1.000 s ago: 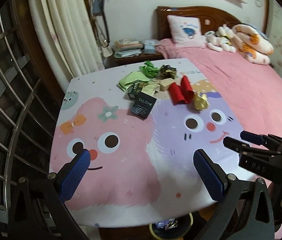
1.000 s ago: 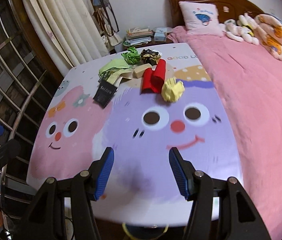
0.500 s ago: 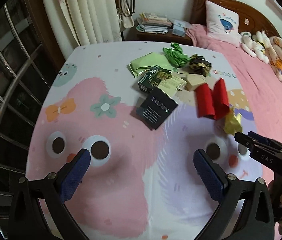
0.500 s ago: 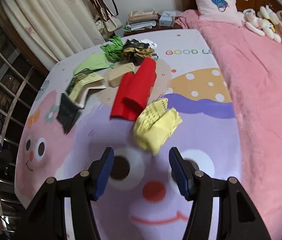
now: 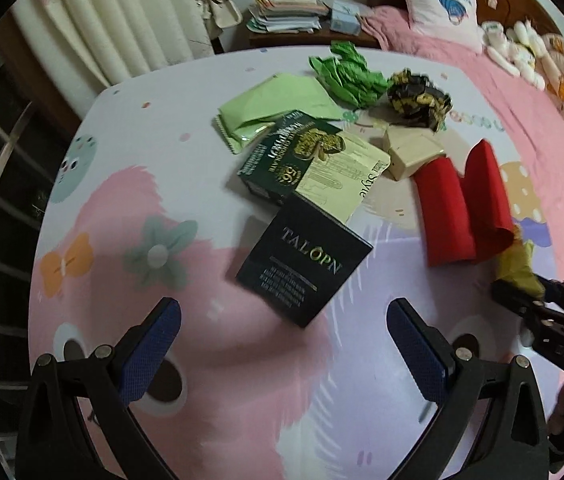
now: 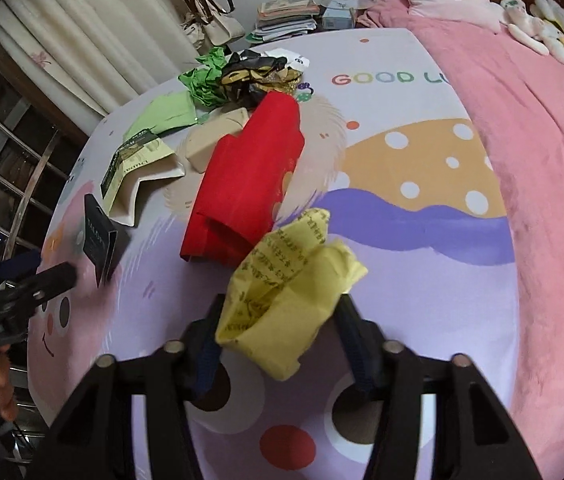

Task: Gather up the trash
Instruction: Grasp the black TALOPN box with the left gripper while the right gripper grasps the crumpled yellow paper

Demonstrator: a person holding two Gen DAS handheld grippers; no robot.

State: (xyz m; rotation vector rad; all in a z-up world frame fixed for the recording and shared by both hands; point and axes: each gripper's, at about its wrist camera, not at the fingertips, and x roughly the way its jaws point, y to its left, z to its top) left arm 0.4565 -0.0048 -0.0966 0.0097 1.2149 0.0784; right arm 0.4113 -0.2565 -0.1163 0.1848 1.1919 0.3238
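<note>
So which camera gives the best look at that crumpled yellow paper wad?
The right wrist view: the crumpled yellow paper wad sits large and central between the right gripper fingers. The left wrist view shows only a dim sliver of it at the edge.

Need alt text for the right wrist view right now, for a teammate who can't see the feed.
The right hand-held gripper has its fingers on either side of a crumpled yellow paper on a cartoon-print cloth. Just beyond lie a red paper, a black box and more trash, with a pink bed to the right.
</note>
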